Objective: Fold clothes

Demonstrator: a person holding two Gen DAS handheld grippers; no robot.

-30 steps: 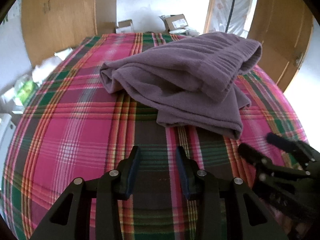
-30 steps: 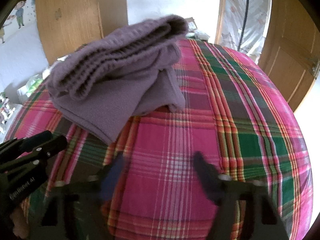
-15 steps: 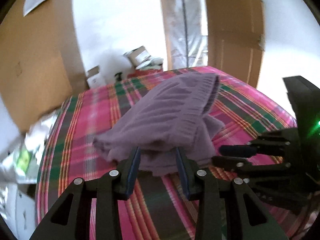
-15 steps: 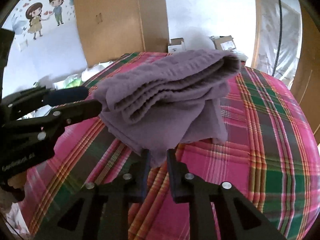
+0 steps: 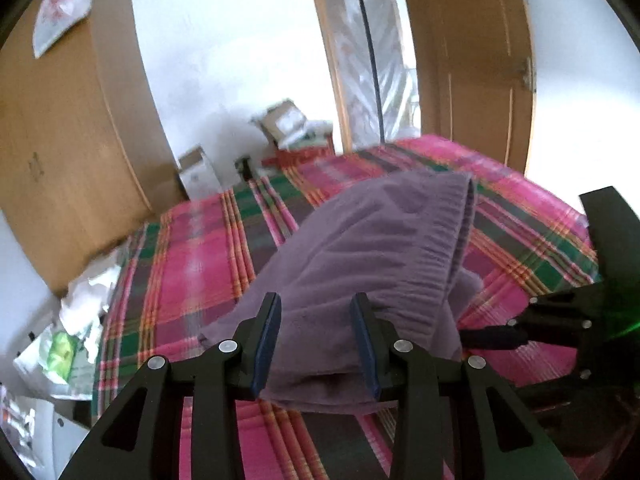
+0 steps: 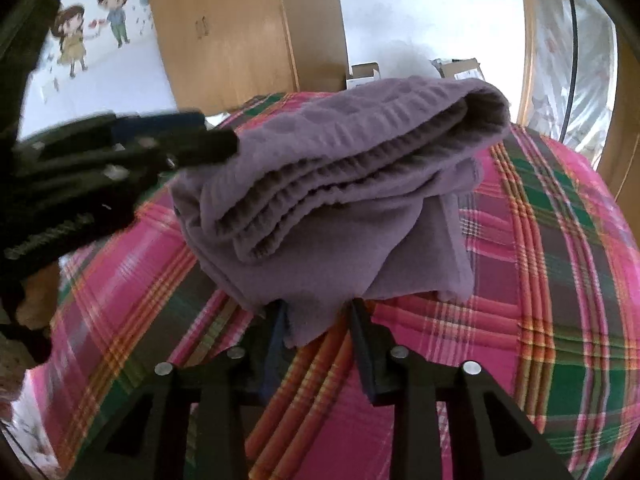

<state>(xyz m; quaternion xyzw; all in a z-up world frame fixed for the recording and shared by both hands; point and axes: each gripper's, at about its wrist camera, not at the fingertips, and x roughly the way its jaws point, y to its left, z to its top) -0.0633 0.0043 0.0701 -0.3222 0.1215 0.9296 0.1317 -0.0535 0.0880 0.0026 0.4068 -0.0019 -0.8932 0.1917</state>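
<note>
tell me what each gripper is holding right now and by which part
Neither has closed on anything. The left gripper stands open around the near edge of the folded purple garment; the right gripper stands open around its hanging lower corner on the plaid bedspread.

The purple knit garment (image 6: 344, 184) in front of me is folded into a thick bundle, its ribbed hem layers stacked in ridges along the side facing my right camera. It lies on the bed, with one loose corner hanging toward six o'clock. From my left camera (image 5: 372, 264) it runs from six up toward one o'clock.
</note>
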